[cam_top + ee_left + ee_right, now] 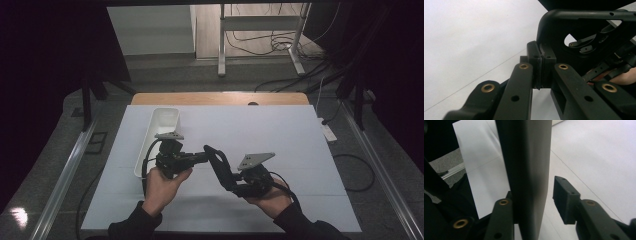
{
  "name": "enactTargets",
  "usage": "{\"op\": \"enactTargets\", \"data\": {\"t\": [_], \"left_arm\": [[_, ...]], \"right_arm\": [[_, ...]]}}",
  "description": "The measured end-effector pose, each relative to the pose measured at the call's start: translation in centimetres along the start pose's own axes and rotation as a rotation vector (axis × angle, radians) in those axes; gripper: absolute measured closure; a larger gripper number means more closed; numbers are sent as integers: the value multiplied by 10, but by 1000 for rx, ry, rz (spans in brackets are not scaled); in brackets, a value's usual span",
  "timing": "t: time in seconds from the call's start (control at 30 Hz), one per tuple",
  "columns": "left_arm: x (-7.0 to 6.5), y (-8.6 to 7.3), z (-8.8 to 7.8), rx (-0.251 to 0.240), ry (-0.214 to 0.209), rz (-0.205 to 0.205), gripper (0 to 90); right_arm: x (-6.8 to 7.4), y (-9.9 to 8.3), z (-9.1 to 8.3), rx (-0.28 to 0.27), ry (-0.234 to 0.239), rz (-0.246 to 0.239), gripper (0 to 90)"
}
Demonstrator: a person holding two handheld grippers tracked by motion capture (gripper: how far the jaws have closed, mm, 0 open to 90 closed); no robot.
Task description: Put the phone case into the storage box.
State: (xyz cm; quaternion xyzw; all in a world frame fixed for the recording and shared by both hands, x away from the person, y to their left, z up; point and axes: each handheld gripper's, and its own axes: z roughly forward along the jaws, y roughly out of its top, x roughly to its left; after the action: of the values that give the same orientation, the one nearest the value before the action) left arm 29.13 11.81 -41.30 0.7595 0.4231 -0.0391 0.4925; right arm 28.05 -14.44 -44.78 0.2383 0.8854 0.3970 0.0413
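White oblong plastic tray (167, 111) sat at the far left of the white-covered table (290, 135), its long side running away from me. I could not make out anything inside it. It lay just beyond the left hand (162, 184), within easy reach, and I judged it to be the place meant for dropping things.

Next came the left gripper (199, 157), held low over the sheet and pointed to the right. In the left gripper view its two black pads (535, 67) were clenched flat against each other with nothing between them. They sat right up against the black frame of the other tool, as if the two tips had been brought together to line them up.

Farther right, the right hand (270, 197) tilted the right gripper (210, 151) up and leftward toward that meeting point. In the right gripper view its jaws stood released. A broad dark upright bar (524, 157) rose between them, close by one jaw, with a bare gap before the other pad. I could not tell what the bar was.
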Motion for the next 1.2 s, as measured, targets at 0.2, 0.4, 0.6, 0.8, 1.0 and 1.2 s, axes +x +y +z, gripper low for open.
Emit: {"op": "enactTargets", "data": {"t": [0.2,0.4,0.6,0.8,1.0,1.2], "left_arm": [[-6,1,2,-5,10,6,886],[-10,1,4,-10,34,17,886],[-11,0,5,-22,62,28,886],[-3,-1,-1,-56,114,36,887],[0,-2,-4,-78,146,47,887],[6,-2,-9,-86,179,56,886]], "right_arm": [[3,1,4,-12,-14,-4,473],[5,2,8,-14,-4,-7,406],[7,2,10,-26,5,1,326],[5,3,3,-68,17,20,257],[2,-1,-3,-62,9,23,199],[-2,-10,-10,-32,-26,14,137]]}}
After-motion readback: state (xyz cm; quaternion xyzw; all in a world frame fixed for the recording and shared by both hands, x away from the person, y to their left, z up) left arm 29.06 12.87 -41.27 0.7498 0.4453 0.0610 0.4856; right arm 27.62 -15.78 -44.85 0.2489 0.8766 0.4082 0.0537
